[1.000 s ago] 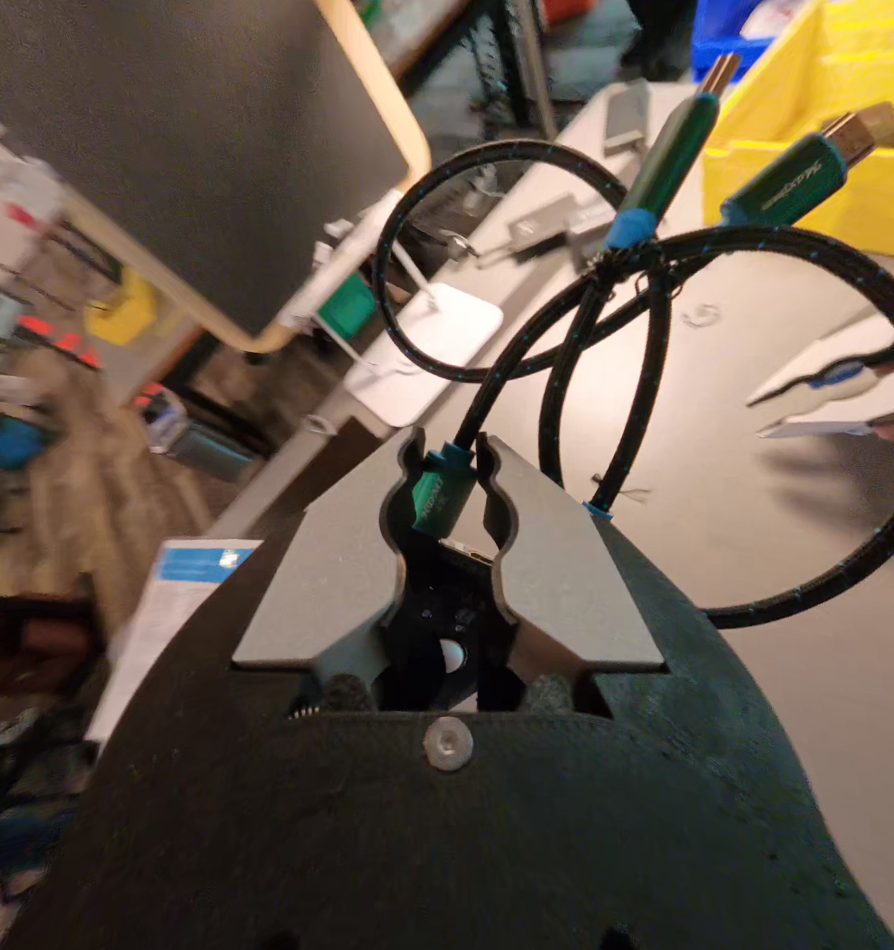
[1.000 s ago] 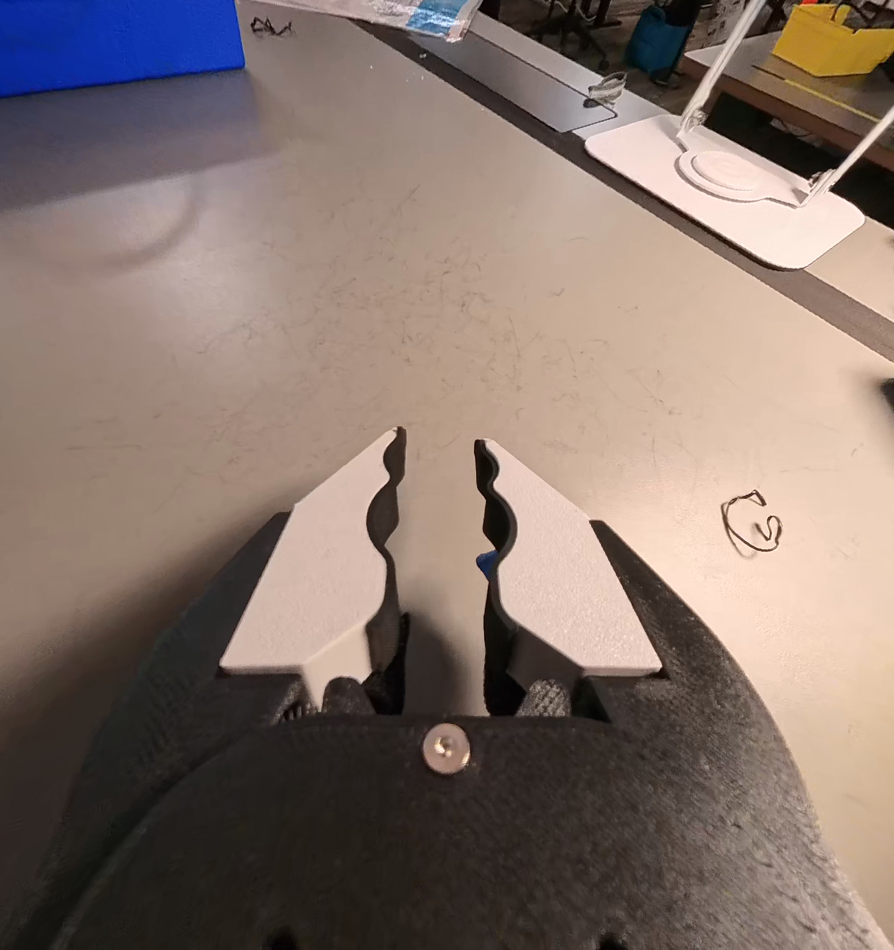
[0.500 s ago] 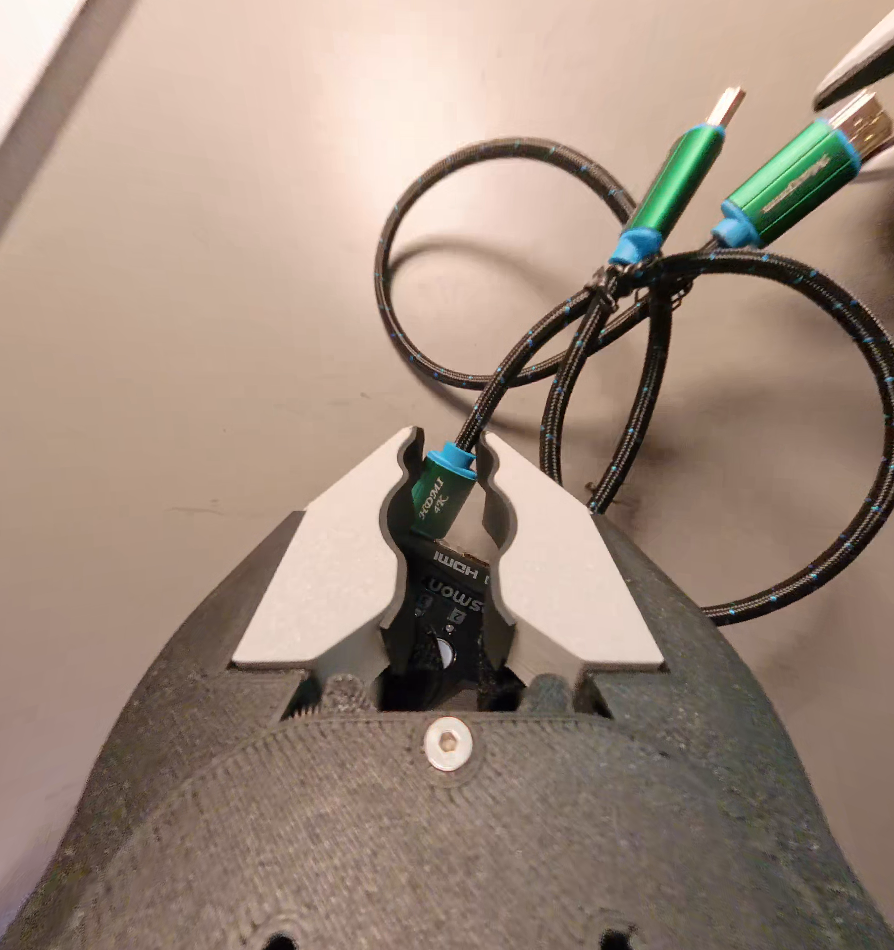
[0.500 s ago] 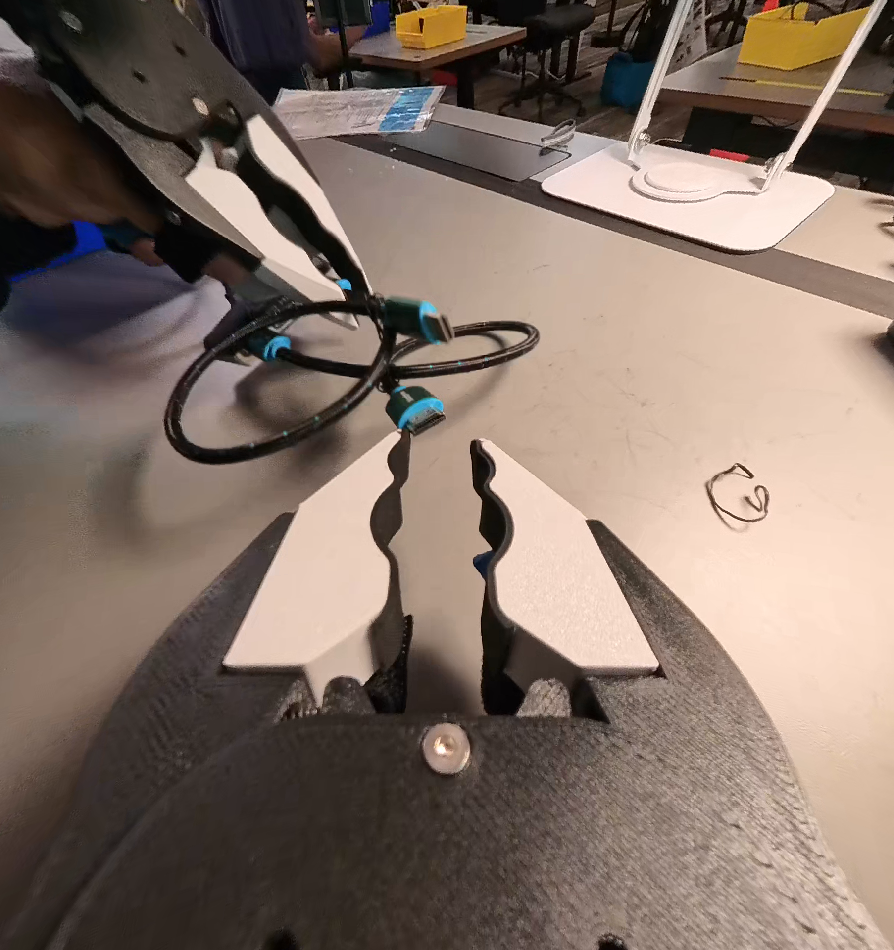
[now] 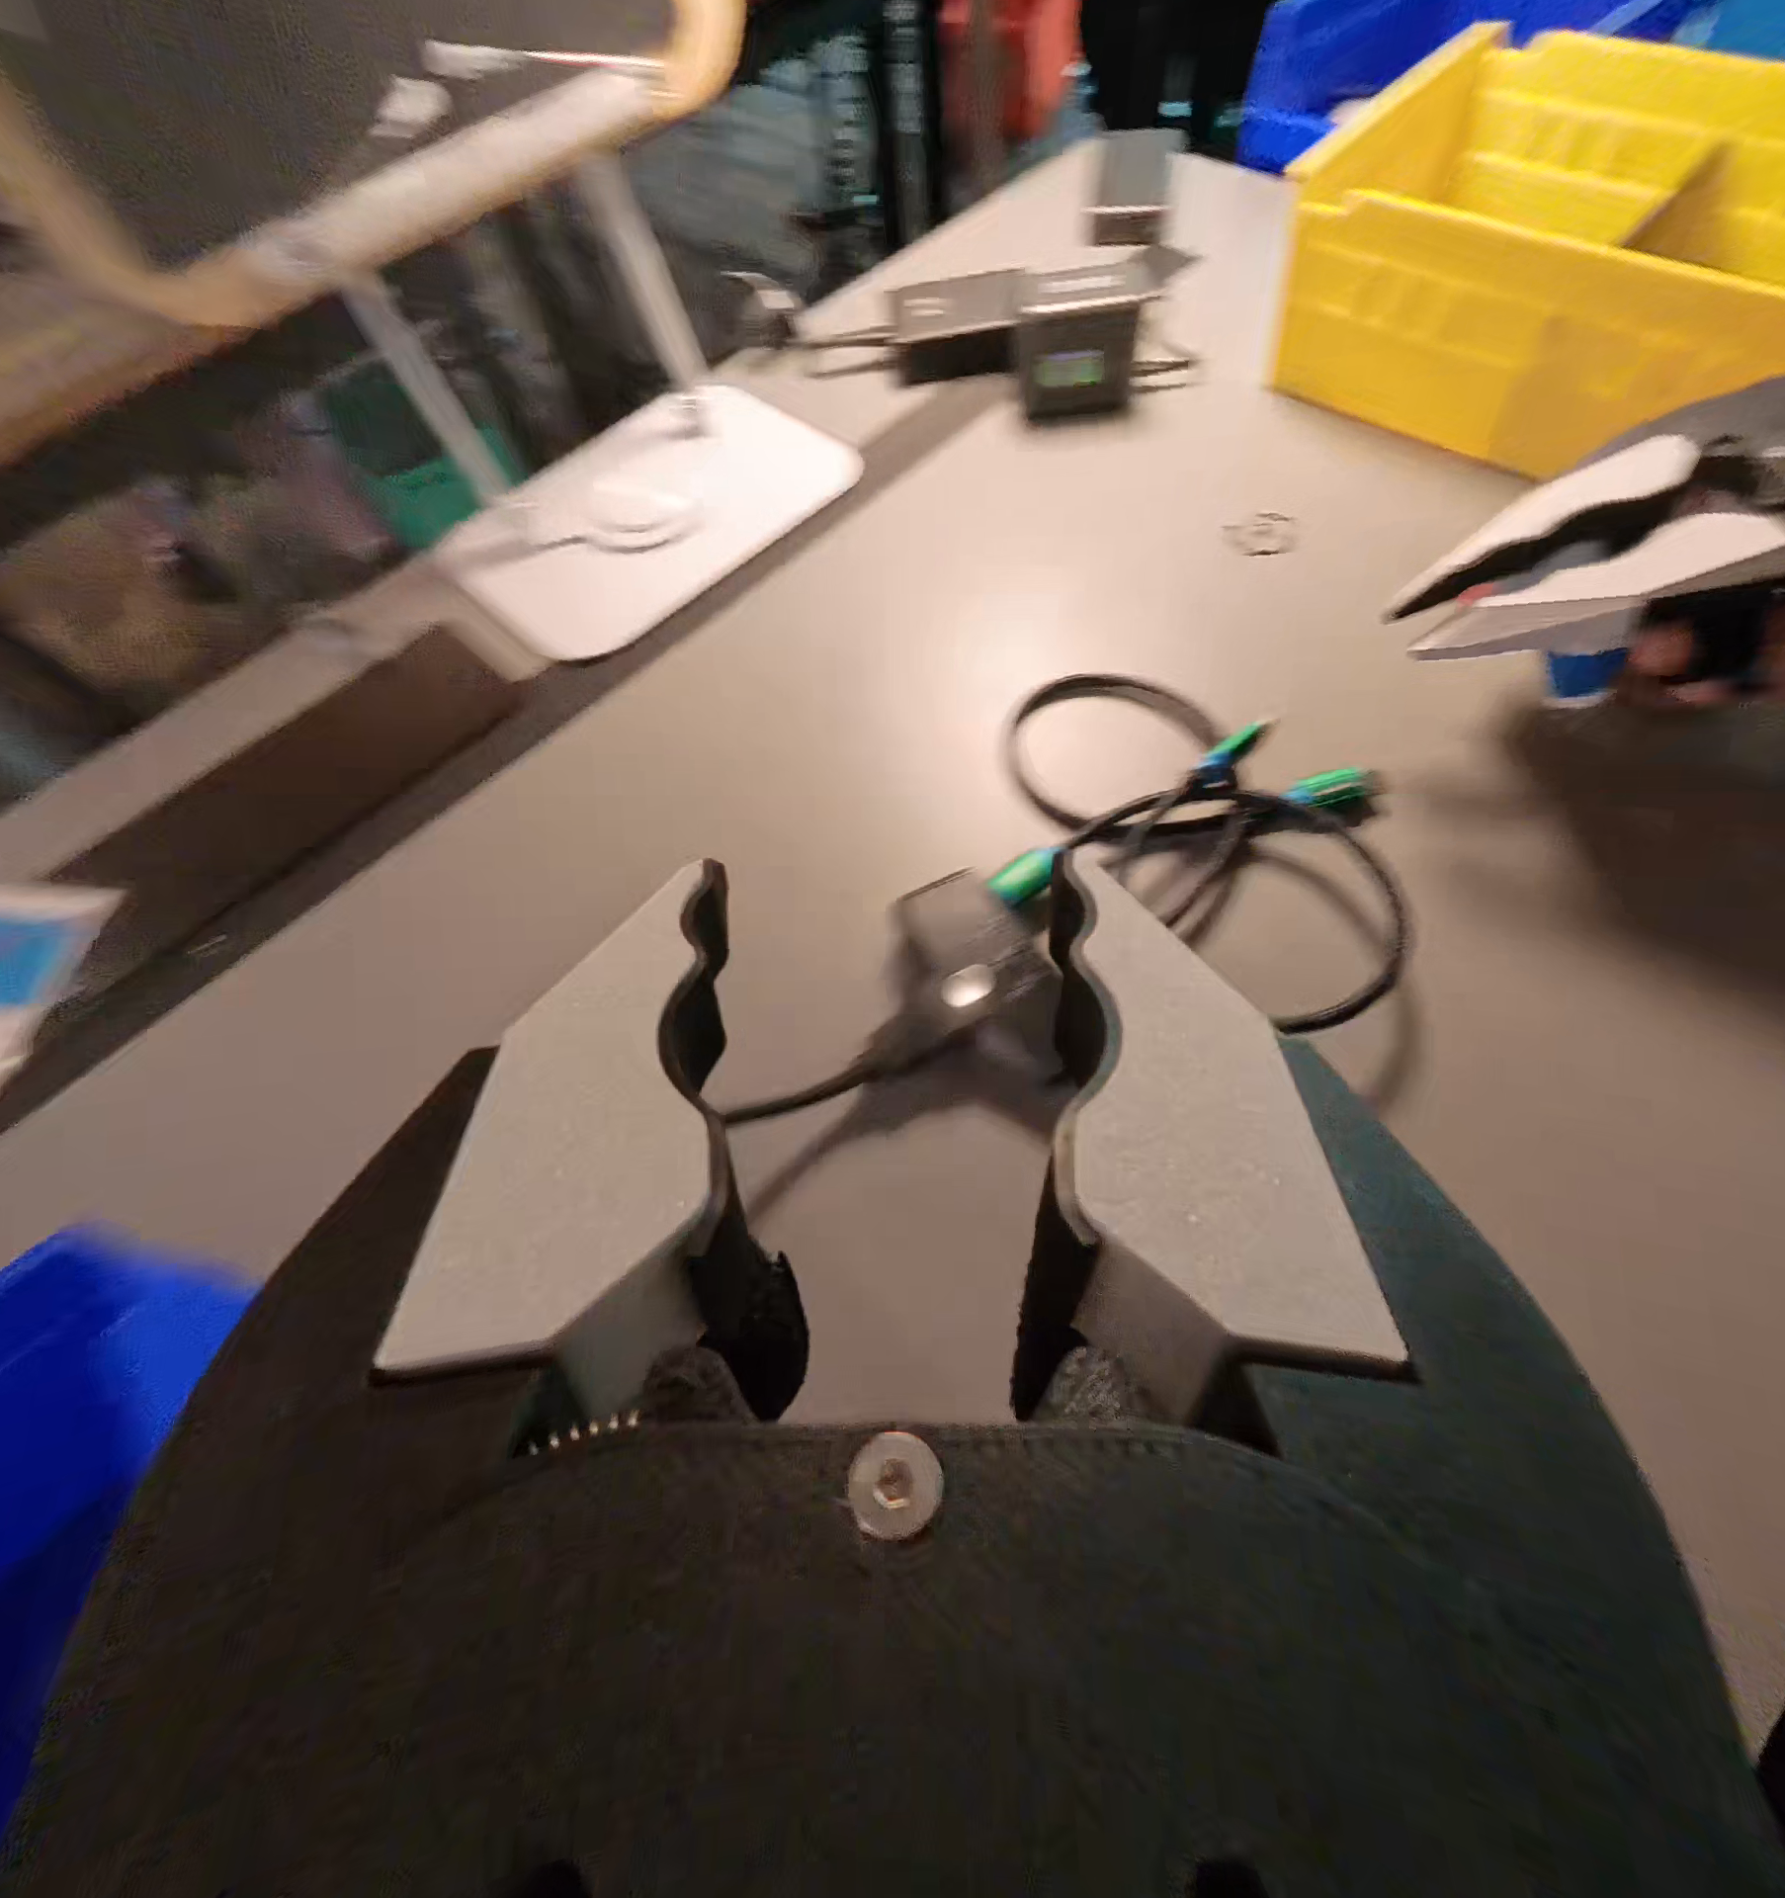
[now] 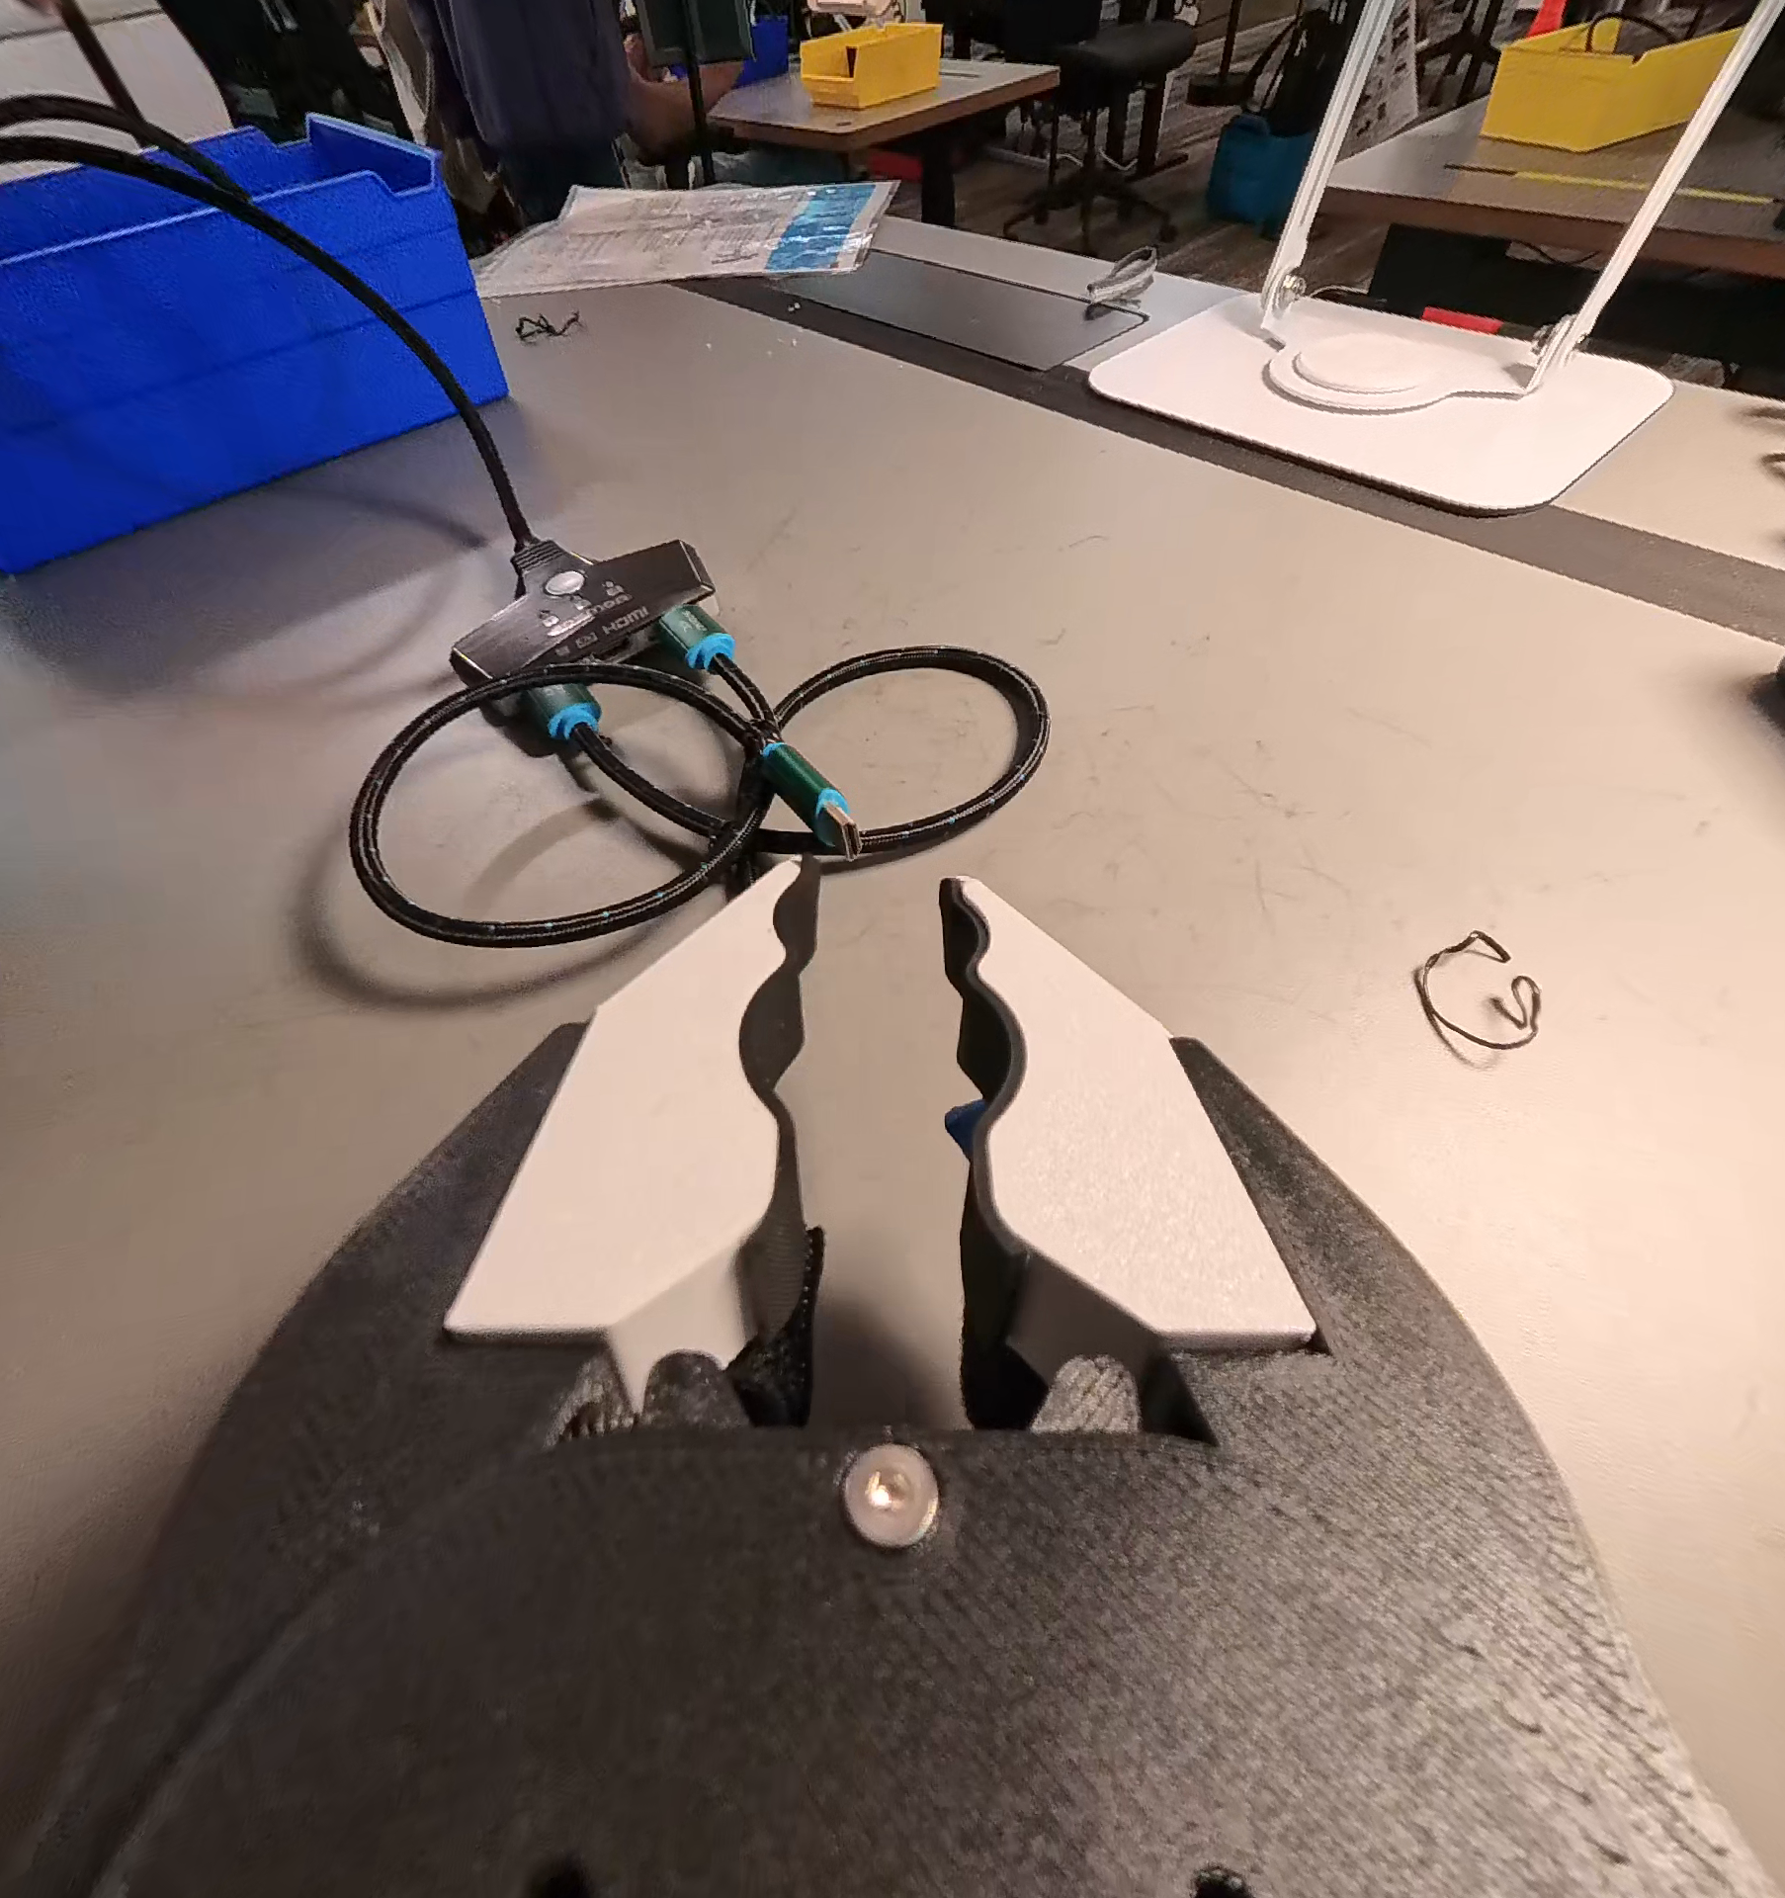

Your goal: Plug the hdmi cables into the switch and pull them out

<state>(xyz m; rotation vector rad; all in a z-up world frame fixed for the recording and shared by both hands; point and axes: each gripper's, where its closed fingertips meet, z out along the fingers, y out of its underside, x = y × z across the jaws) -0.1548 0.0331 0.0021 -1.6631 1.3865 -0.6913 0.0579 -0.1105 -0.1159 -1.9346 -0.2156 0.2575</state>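
The black HDMI switch (image 6: 580,616) lies flat on the grey table, its own black lead running up to the left. Two green plugs (image 6: 688,632) sit at its near edge and seem seated in the ports. Their black braided cables (image 6: 560,904) loop on the table, and a free green plug (image 6: 811,796) lies just ahead of my right gripper (image 6: 873,878), which is open and empty. My left gripper (image 5: 888,883) is open and empty, above and behind the switch (image 5: 960,955). The right gripper (image 5: 1587,555) also shows in the blurred left wrist view.
A blue bin (image 6: 200,308) stands behind the switch to the left. A yellow bin (image 5: 1546,257) stands at the far right. A white lamp base (image 6: 1381,401) sits at the table's back edge. A bent wire tie (image 6: 1479,996) lies to the right. Papers (image 6: 693,236) lie farther back. Between my left fingertips and the switch (image 5: 960,955) there is roughly 15 cm.
My left gripper has opened and let go of the switch and plug, which now lie on the table, and has drawn back. The right gripper stays open, hardly moved.
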